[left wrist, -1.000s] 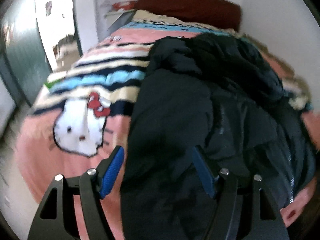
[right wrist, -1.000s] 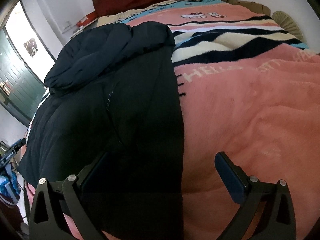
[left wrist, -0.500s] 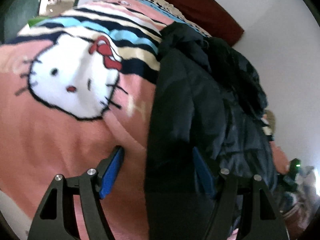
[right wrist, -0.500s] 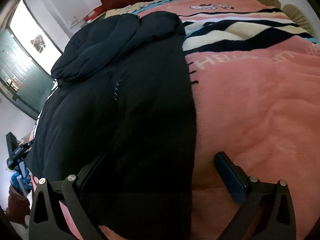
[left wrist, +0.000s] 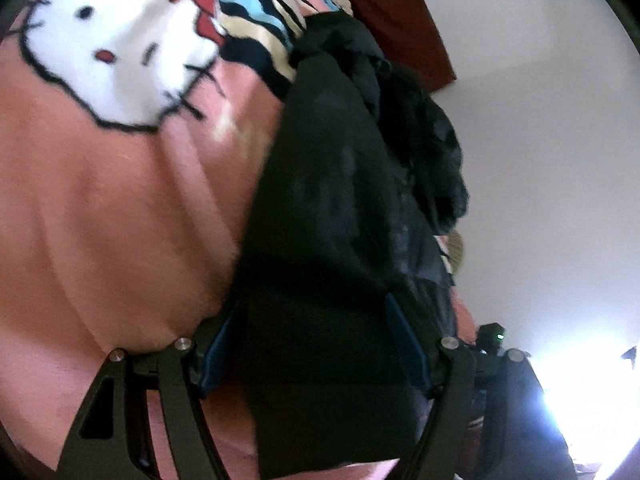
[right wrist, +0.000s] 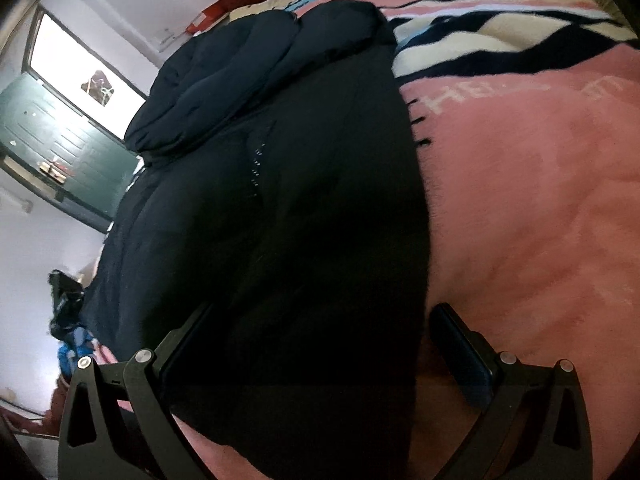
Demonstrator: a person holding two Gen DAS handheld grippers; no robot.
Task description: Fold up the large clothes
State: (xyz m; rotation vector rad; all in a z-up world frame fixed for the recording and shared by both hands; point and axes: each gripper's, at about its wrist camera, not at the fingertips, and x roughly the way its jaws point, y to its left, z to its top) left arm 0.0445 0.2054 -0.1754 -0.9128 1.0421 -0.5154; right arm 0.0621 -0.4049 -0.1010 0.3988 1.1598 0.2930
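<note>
Between both open hand-held grippers (left wrist: 316, 344) (right wrist: 324, 344) lies the black coat's (right wrist: 280, 184) hem, ungripped.

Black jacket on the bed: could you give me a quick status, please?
Left gripper open, straddling the black jacket hem. Right gripper open over its other edge. Jacket flat on pink blanket; nothing in the way.

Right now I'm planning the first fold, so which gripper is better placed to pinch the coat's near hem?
Probably the left gripper: its open jaws straddle the black coat at its near edge. The right gripper is also open, but one finger sits over the pink blanket.
</note>
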